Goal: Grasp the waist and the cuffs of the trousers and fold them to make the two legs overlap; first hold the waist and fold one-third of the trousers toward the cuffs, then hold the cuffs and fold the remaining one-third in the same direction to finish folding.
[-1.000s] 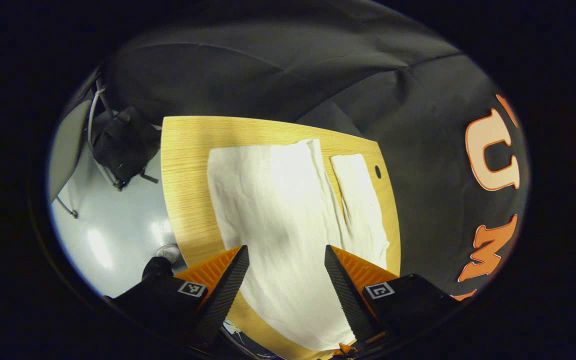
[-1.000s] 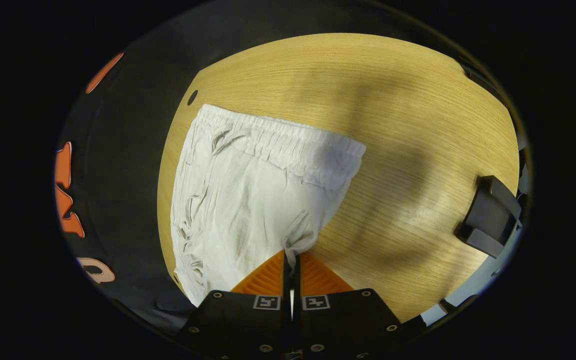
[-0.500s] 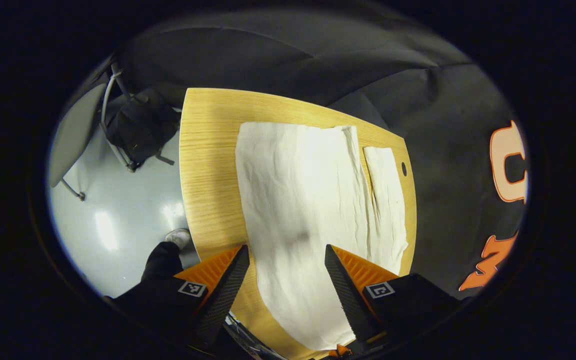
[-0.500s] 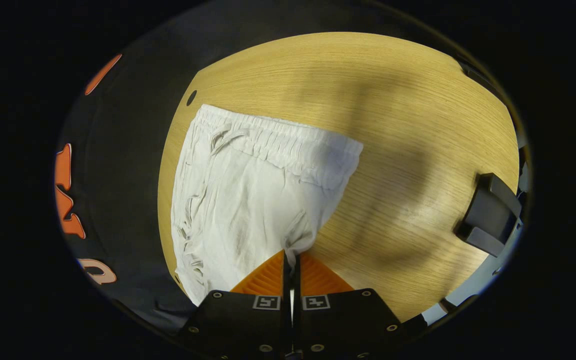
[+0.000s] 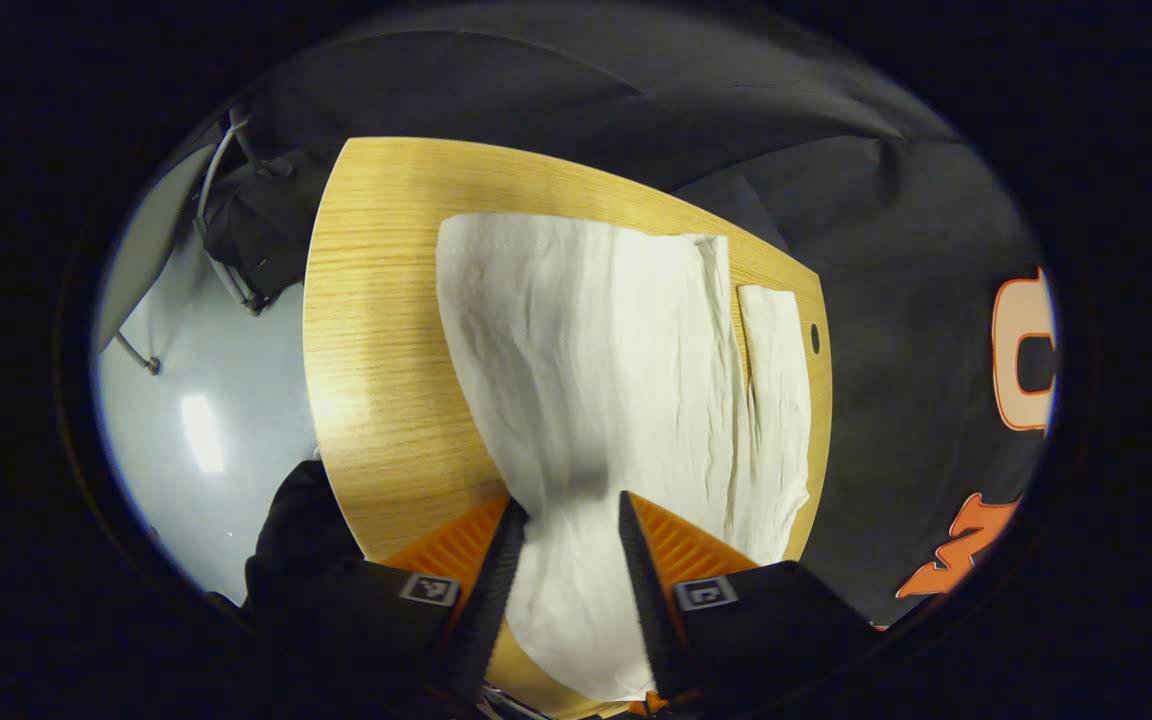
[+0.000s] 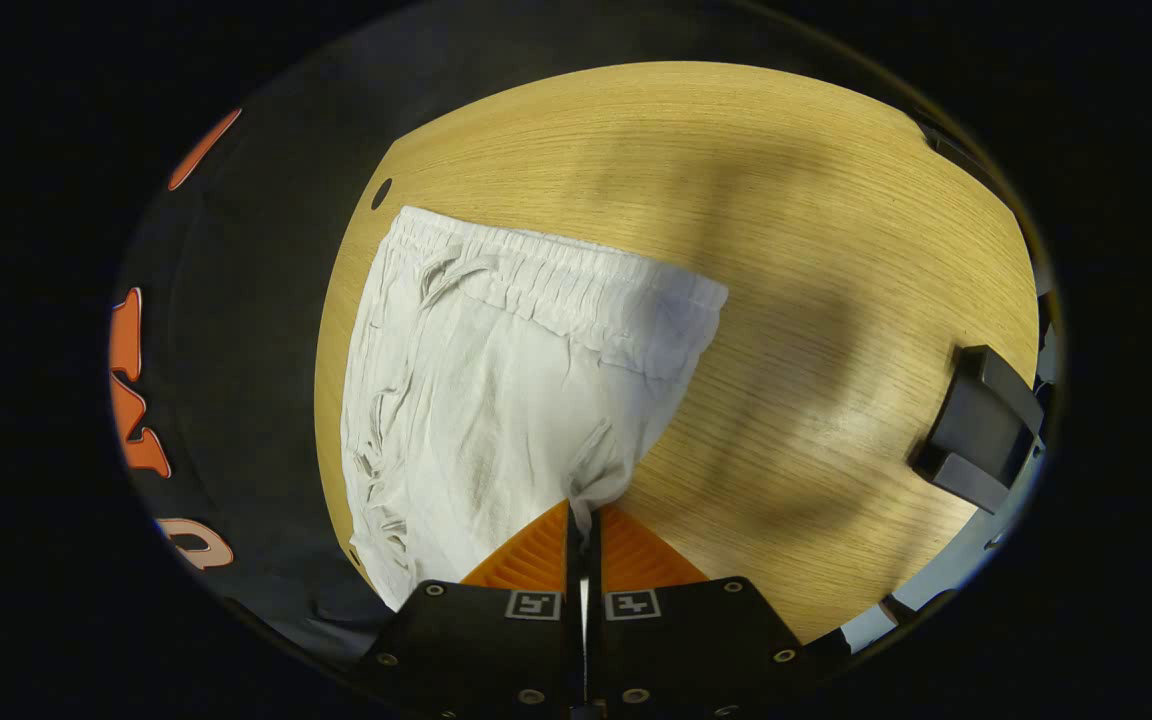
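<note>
White trousers [image 5: 596, 350] lie flat on the wooden table [image 5: 376, 350], legs stretching away to the cuffs [image 5: 576, 228] at the far end. A narrow strip of the second leg [image 5: 774, 380] shows beside the top one. My left gripper [image 5: 569, 512] straddles the near part of the leg, cloth filling the narrowed gap between its fingers. In the right gripper view the elastic waistband [image 6: 556, 285] with its drawstring lies across the trousers [image 6: 496, 400]. My right gripper [image 6: 583, 512] is shut on a pinched fold at the trousers' near edge.
A black block [image 6: 981, 430] sits at the table's right edge [image 6: 786, 200]. A small round hole [image 6: 382, 193] pierces the tabletop near the waistband, and another hole [image 5: 815, 338] lies beside the legs. A dark folding chair [image 5: 256, 230] stands on the grey floor [image 5: 206, 400].
My left gripper has come down closer over the trouser leg and its fingers have drawn nearer together. The right gripper has kept its hold and barely moved.
</note>
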Demonstrator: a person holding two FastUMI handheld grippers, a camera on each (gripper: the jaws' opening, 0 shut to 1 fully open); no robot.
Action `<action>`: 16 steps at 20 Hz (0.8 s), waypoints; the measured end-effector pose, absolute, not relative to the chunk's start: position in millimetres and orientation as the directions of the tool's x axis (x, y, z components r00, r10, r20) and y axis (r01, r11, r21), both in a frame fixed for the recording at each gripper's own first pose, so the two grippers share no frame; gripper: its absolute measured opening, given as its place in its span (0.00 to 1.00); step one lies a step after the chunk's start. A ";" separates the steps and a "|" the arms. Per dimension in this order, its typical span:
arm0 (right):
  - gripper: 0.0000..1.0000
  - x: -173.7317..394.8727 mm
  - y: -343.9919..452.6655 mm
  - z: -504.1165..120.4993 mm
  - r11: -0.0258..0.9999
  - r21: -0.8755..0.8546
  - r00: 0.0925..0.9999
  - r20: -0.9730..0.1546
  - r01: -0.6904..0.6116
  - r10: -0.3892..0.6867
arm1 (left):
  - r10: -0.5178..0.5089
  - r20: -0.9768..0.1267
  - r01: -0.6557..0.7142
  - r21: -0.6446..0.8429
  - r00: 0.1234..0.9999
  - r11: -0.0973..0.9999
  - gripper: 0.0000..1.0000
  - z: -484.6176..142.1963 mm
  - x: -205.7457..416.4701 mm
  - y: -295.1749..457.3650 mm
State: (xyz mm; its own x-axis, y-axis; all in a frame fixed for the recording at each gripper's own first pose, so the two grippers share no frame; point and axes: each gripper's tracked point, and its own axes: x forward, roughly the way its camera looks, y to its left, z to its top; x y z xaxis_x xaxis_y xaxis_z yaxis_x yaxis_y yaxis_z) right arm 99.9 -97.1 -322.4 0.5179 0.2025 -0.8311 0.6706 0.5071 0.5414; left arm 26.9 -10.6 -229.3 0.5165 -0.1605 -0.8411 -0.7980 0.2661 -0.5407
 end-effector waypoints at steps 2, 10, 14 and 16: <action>0.02 99.3 -97.2 -322.0 0.507 0.539 0.515 -0.833 0.673 0.201 | -0.204 -0.829 -0.794 -0.557 0.520 0.243 0.41 -233.2 33.1 -18.6; 0.02 99.9 -96.7 -320.2 0.516 0.519 0.509 -0.843 0.681 0.176 | -0.240 -0.858 -0.761 -0.514 0.455 0.395 0.06 -236.0 51.2 -27.5; 0.01 101.4 -92.0 -304.1 0.526 0.528 0.528 -0.833 0.666 0.167 | -0.277 -0.834 -0.706 -0.552 0.478 0.443 0.06 -211.2 68.7 -25.9; 0.01 101.7 -88.8 -292.7 0.541 0.533 0.542 -0.825 0.651 0.162 | -0.300 -0.815 -0.670 -0.578 0.495 0.465 0.06 -189.4 74.6 -22.2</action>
State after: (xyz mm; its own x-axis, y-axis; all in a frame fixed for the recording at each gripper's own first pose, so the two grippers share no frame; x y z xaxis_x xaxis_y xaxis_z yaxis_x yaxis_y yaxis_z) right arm 101.7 -88.8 -292.7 0.5416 0.1619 -0.8249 0.6506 0.5407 0.5333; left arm 74.6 -22.2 -189.4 0.4951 -0.2999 -0.8155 -0.6703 0.4654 -0.5781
